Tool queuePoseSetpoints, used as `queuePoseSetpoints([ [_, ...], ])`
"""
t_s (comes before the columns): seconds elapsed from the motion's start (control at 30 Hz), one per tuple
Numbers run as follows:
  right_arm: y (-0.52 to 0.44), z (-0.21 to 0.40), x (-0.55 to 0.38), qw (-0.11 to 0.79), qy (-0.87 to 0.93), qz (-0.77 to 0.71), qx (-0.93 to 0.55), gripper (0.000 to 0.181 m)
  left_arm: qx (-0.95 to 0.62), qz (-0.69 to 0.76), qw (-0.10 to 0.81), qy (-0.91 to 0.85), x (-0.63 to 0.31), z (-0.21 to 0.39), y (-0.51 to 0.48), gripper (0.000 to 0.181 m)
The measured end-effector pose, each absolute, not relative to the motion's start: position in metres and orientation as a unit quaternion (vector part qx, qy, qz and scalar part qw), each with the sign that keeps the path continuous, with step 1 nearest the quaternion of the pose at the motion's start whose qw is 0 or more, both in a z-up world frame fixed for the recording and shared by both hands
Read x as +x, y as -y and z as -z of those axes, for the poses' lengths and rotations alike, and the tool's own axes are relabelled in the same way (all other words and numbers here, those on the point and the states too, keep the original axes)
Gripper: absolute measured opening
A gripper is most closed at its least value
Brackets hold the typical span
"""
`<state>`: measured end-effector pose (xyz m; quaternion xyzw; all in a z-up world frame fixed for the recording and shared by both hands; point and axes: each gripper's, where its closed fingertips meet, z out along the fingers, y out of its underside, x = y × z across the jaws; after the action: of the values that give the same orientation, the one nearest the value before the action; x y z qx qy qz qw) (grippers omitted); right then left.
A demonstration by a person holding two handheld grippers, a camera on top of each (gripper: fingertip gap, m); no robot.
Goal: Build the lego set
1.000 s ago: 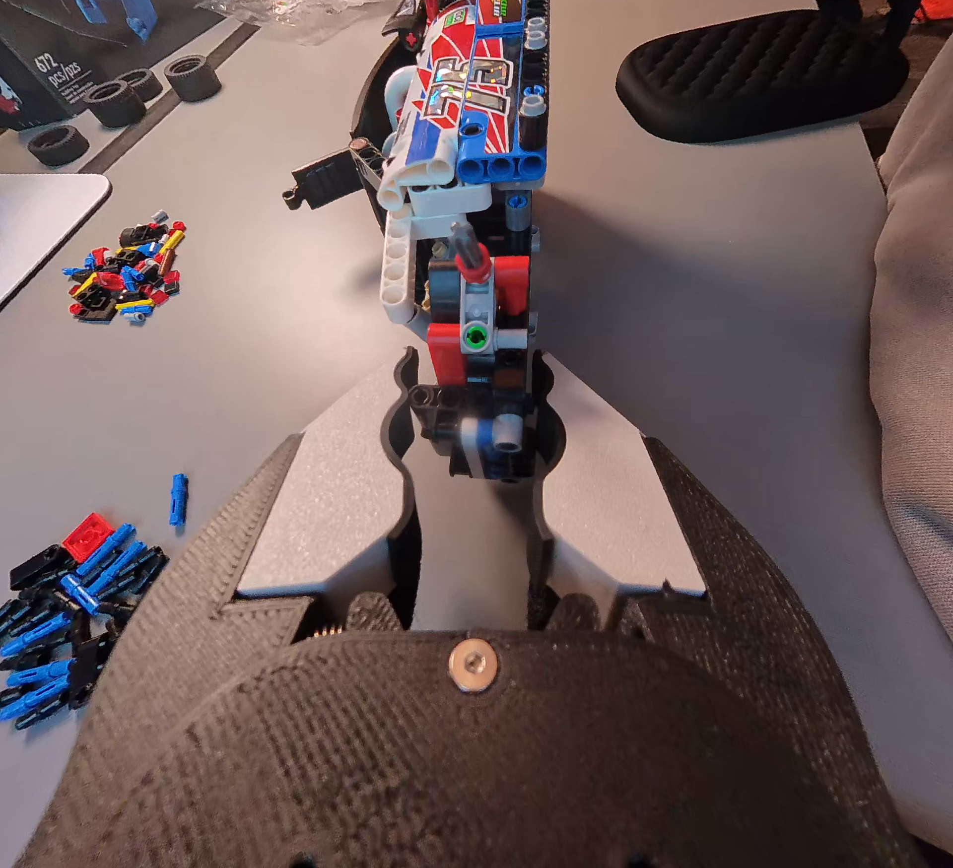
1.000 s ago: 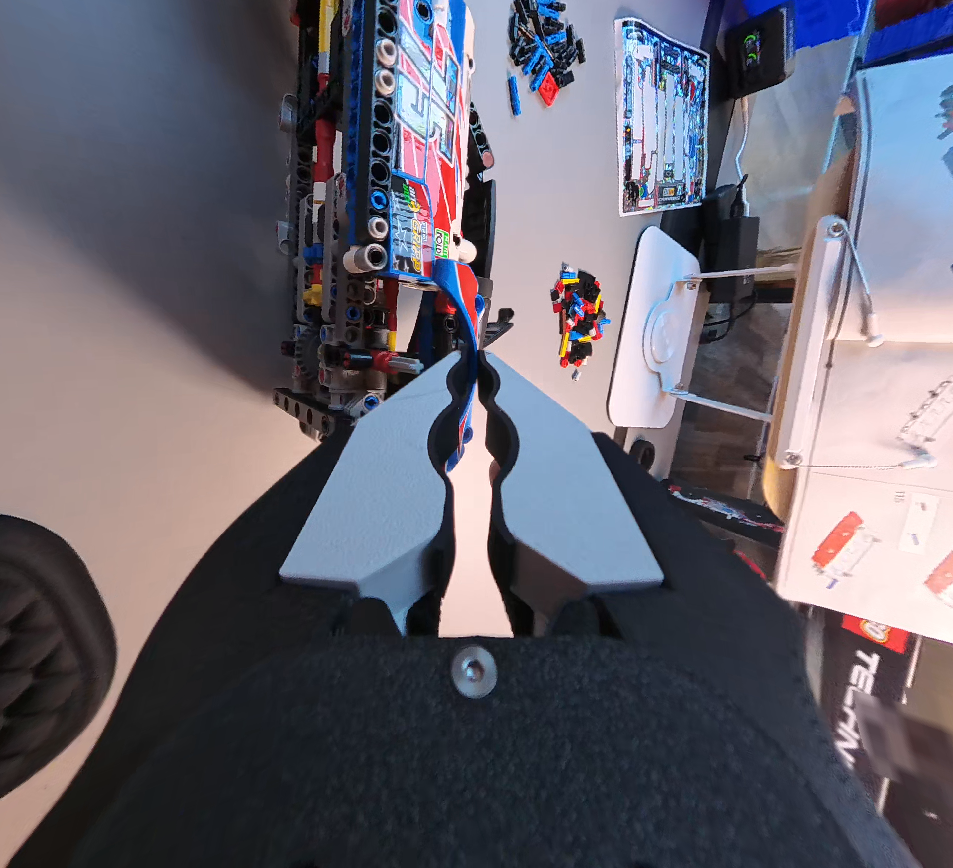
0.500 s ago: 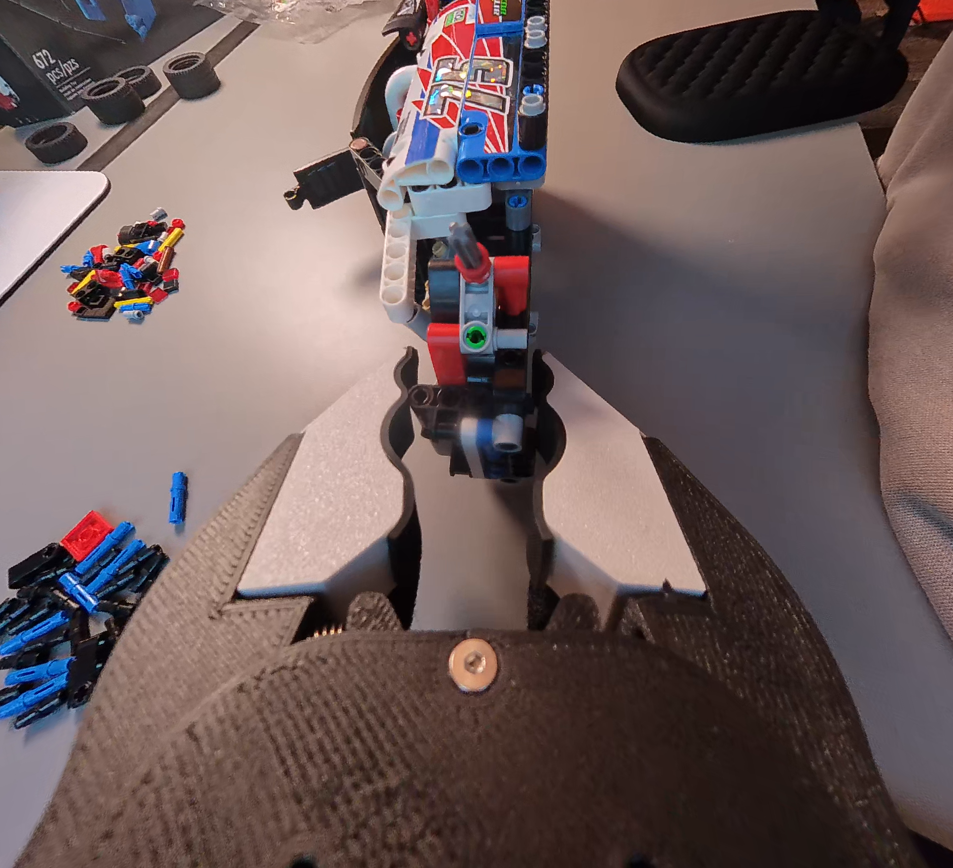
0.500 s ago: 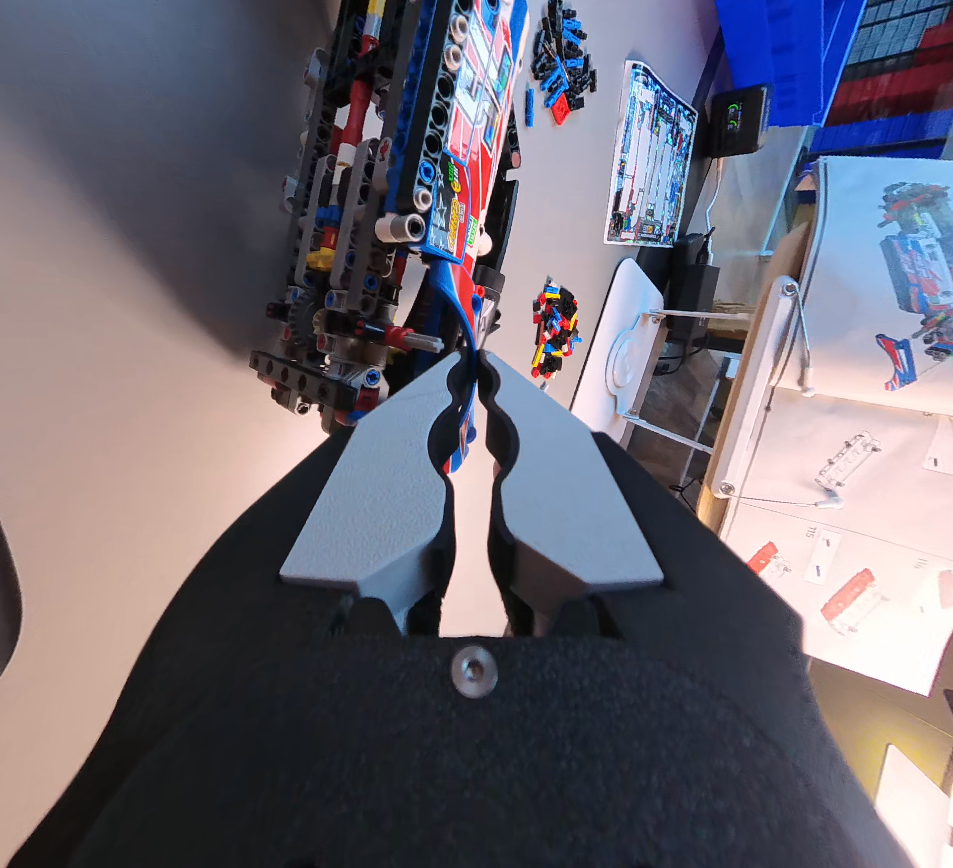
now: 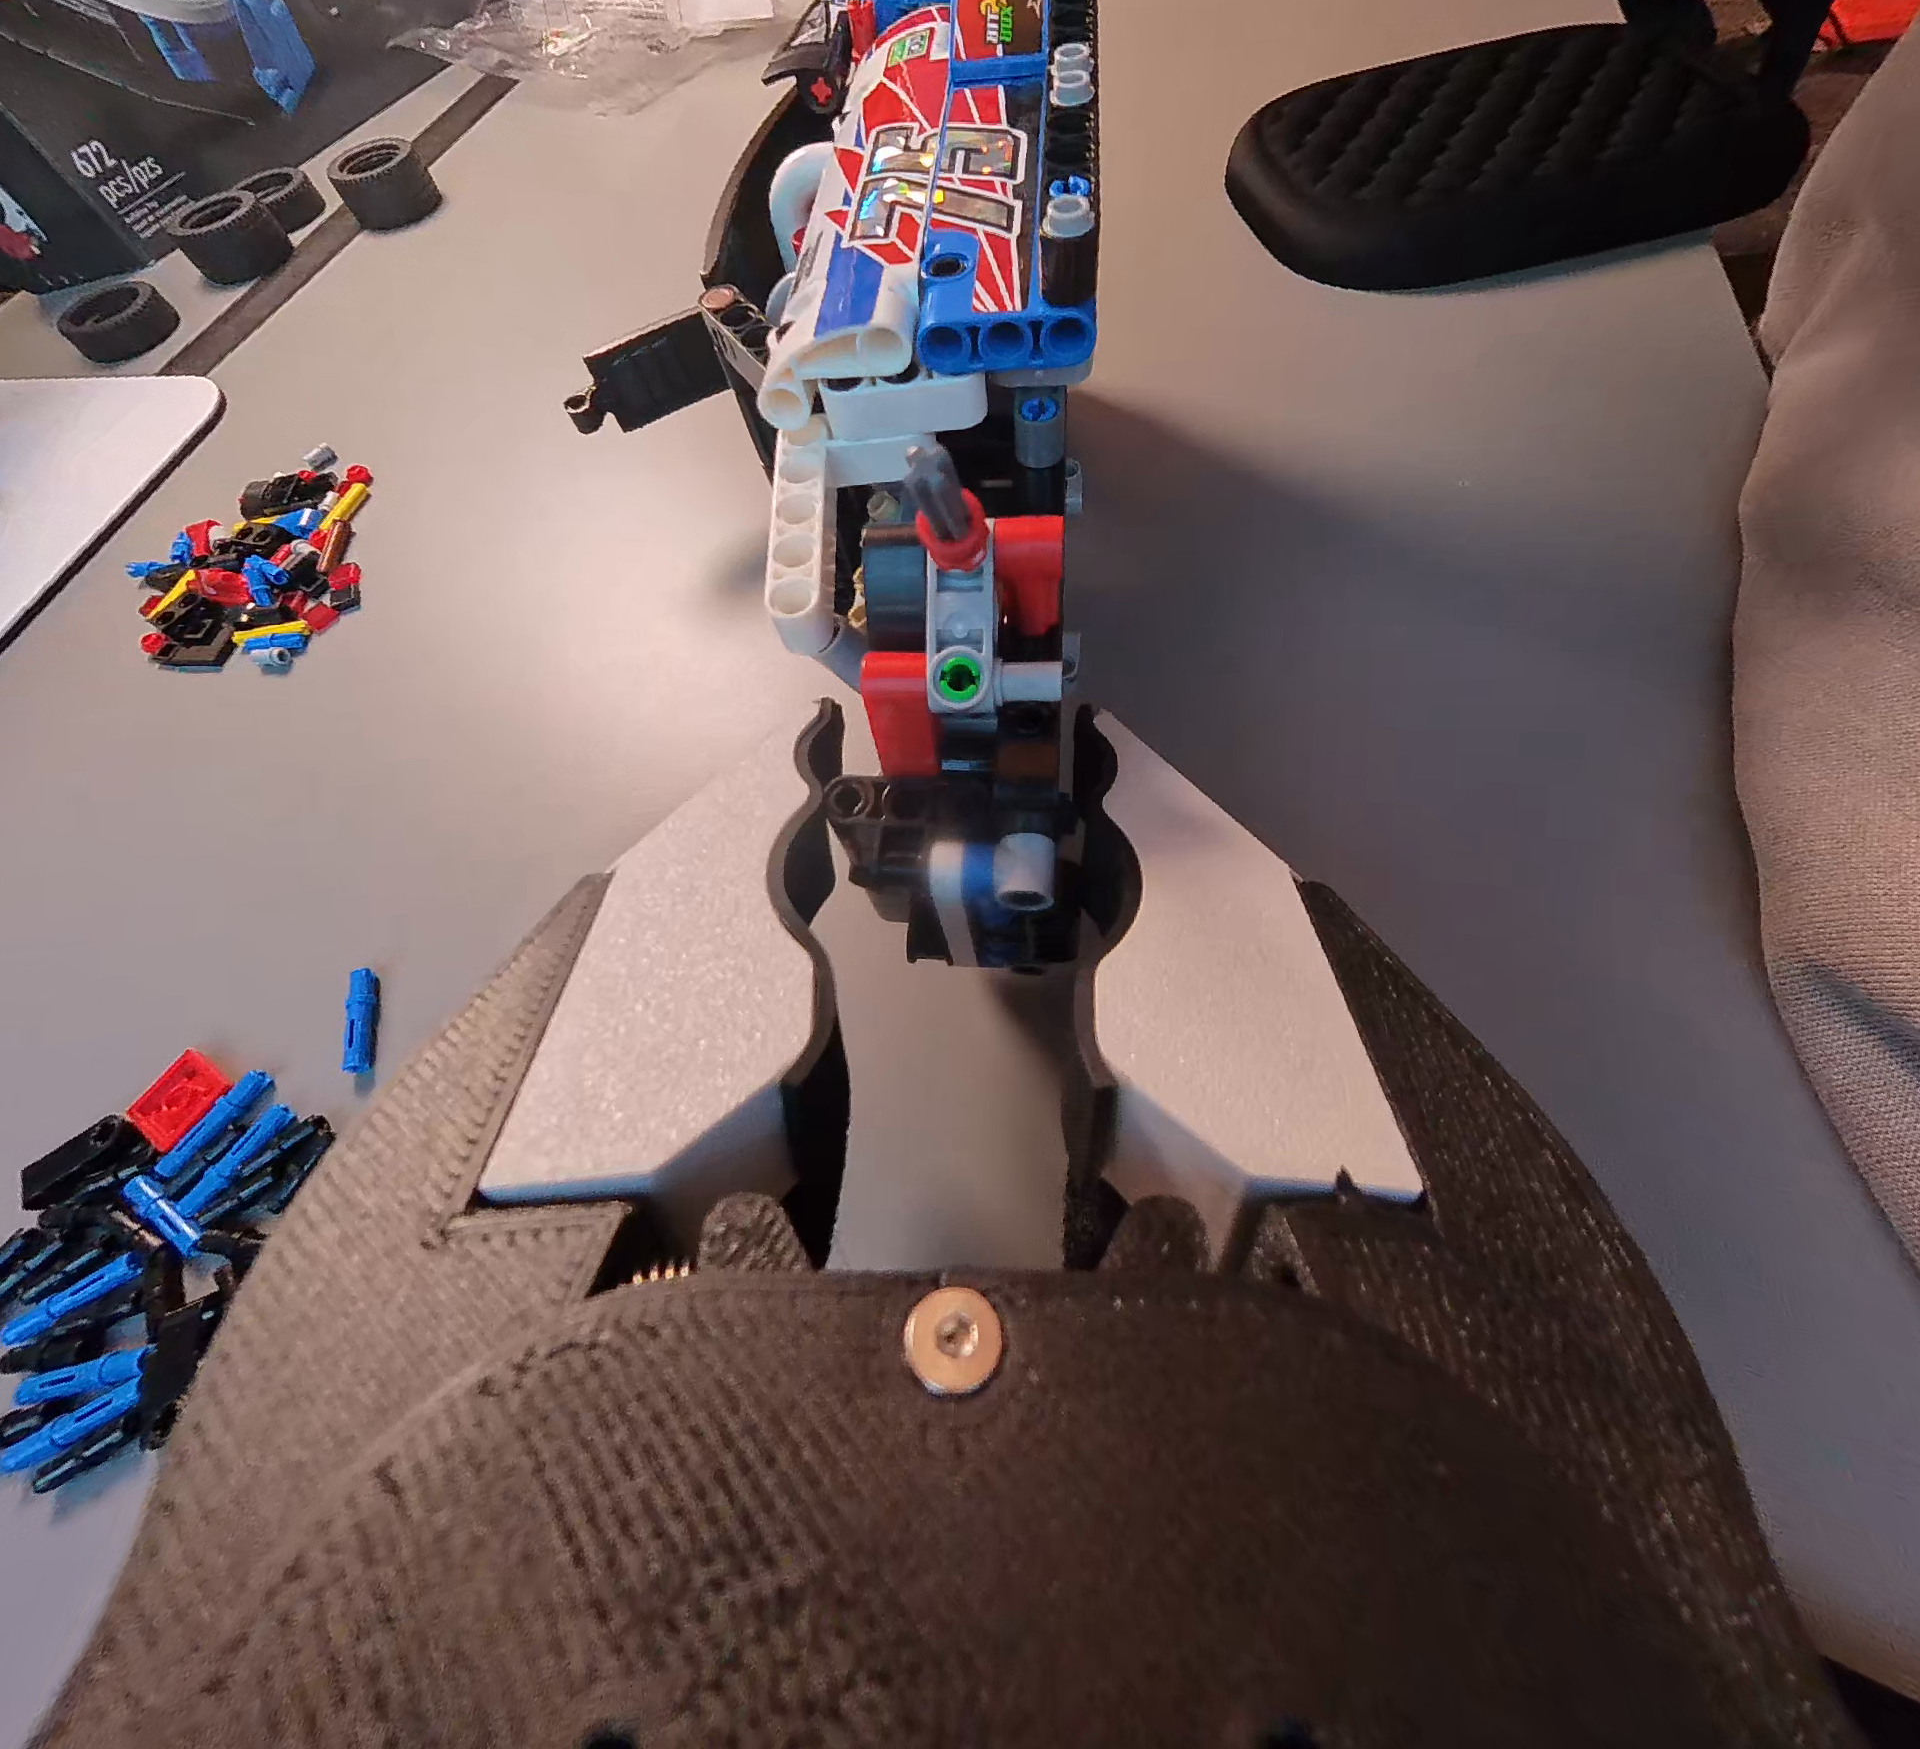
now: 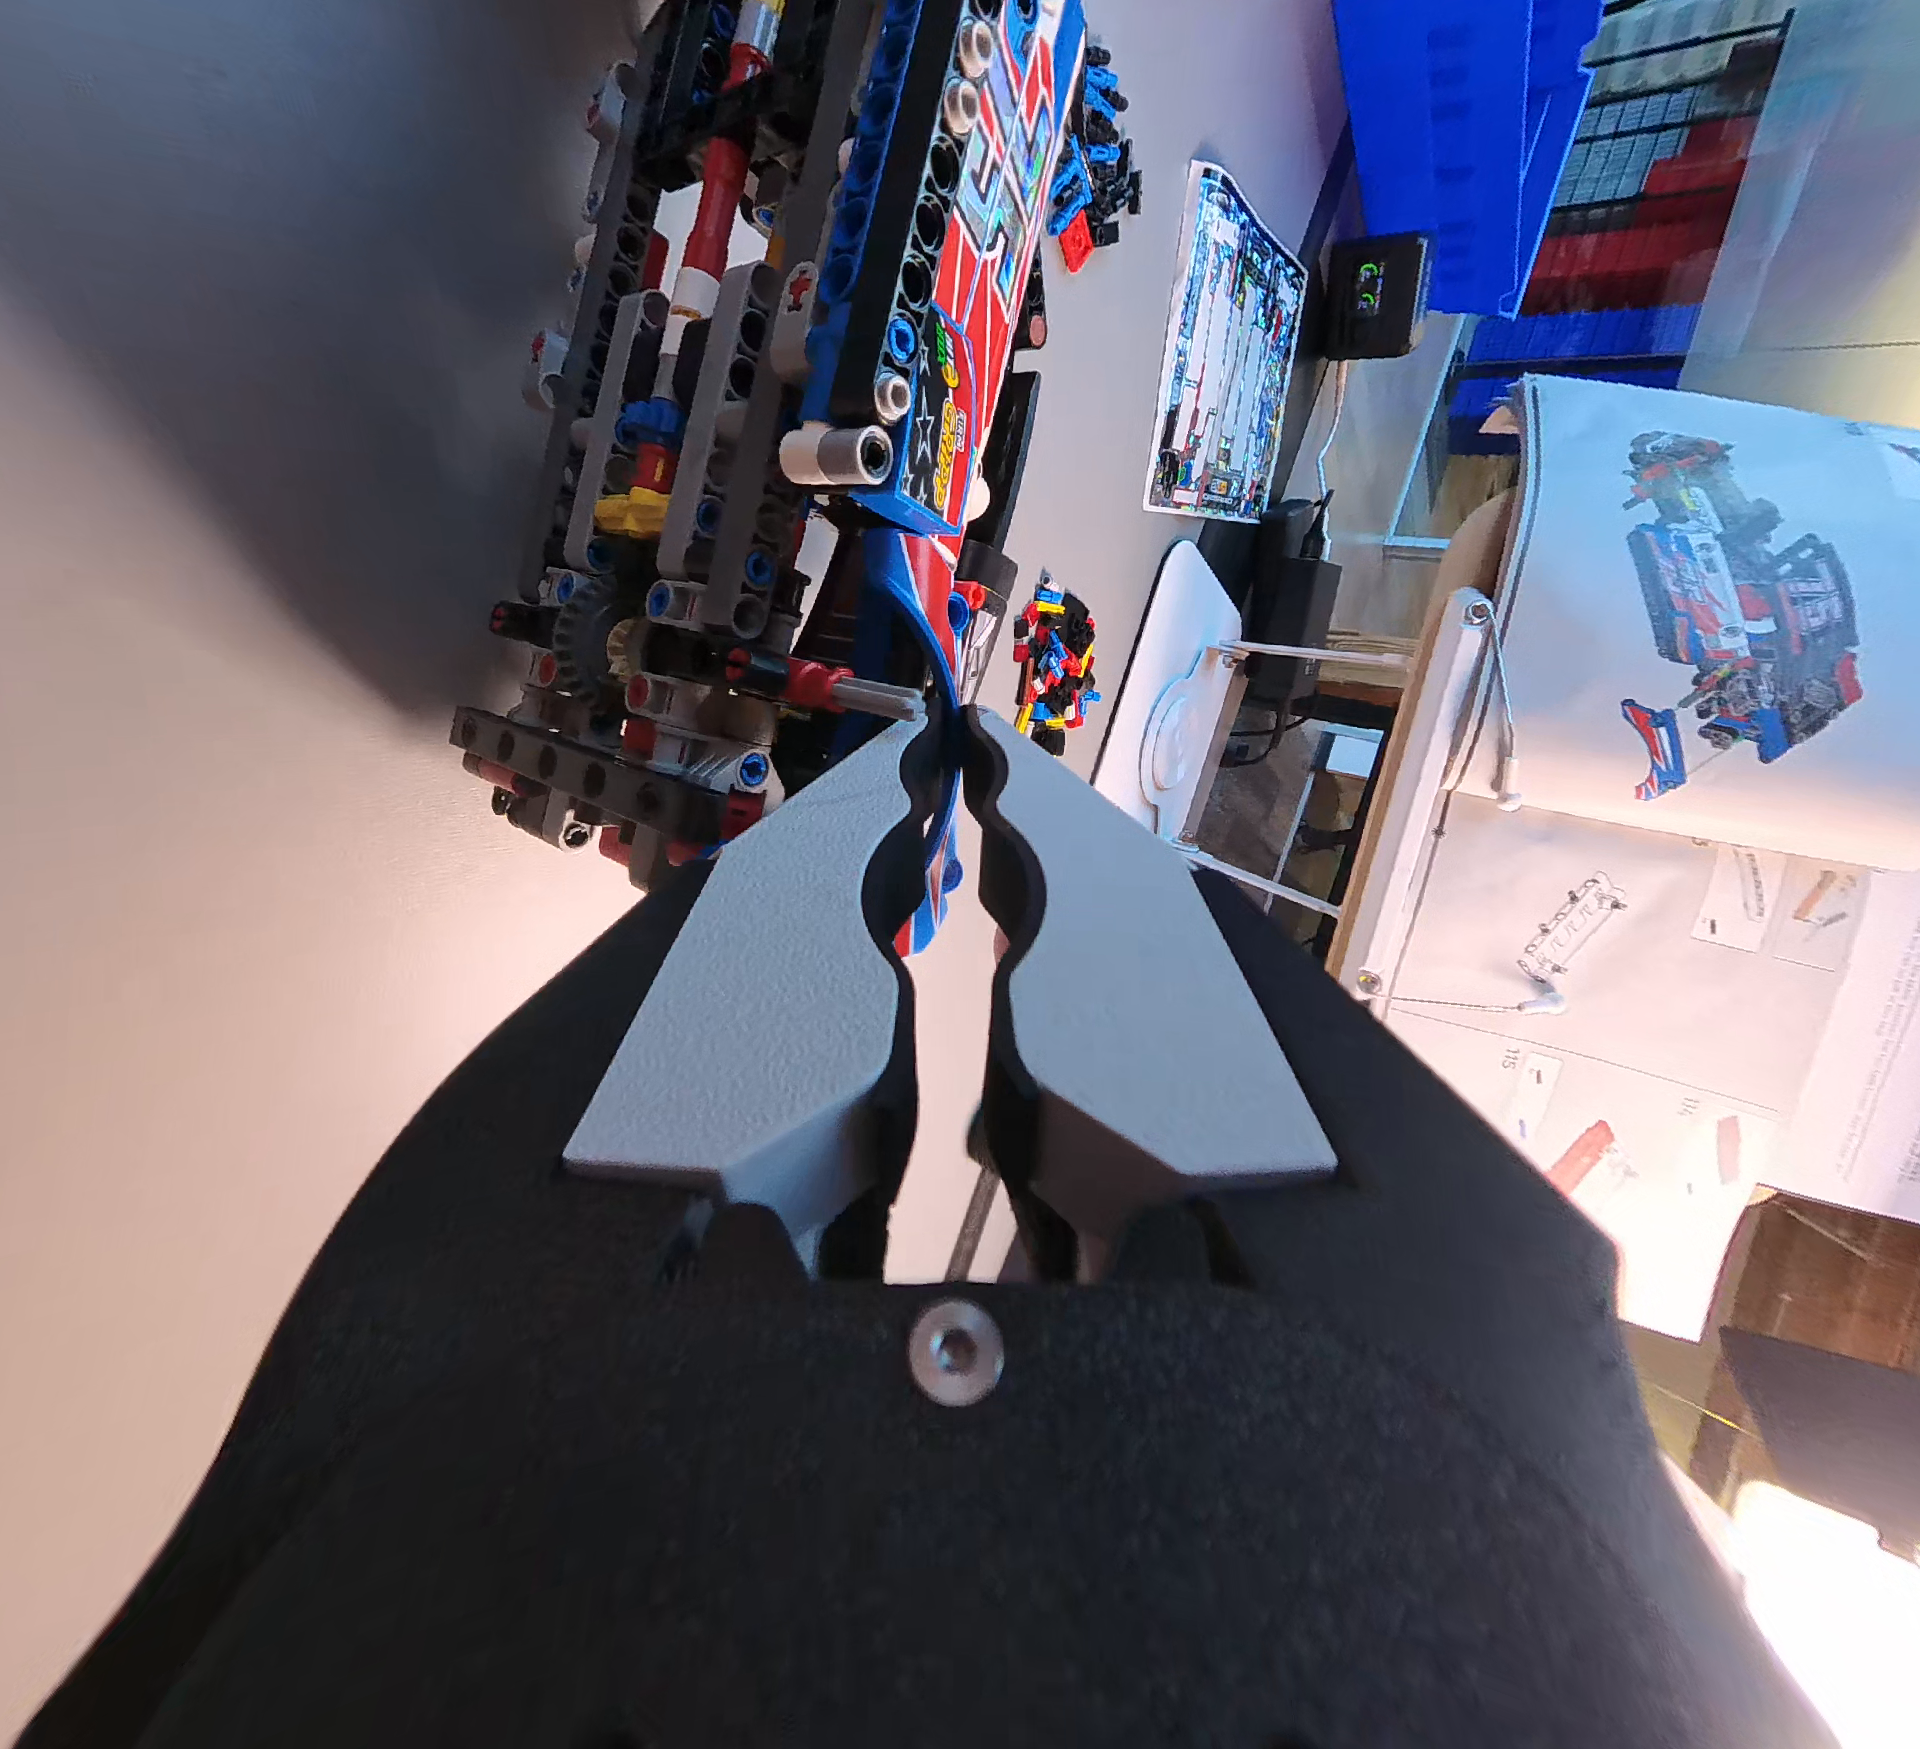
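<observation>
Two grippers on one lego model (image 5: 935, 265), on its side on counter (image 5: 1403, 660) | left gripper (image 5: 956, 743) jaws grip its near end | right gripper (image 6: 948, 731) jaws pinch blue-red panel (image 6: 930, 878) at far end.

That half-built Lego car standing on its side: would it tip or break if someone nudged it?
Probably tippy: the Lego car stands tall and narrow on edge, steadied by the left gripper at one end and the right gripper pinching its blue and red panel. Likely stiff along its beams, though protruding pins might pop off.
</observation>
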<state>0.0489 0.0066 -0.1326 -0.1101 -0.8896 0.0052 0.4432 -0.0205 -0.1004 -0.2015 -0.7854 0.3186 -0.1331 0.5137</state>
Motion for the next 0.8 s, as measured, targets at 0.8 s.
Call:
queuePoseSetpoints([
  [0.8, -0.018, 0.123, 0.062, 0.429, 0.869, -0.063, -0.238, 0.000, -0.785, 0.124, 0.515, -0.320, -0.020, 0.201, 0.100, 0.043],
])
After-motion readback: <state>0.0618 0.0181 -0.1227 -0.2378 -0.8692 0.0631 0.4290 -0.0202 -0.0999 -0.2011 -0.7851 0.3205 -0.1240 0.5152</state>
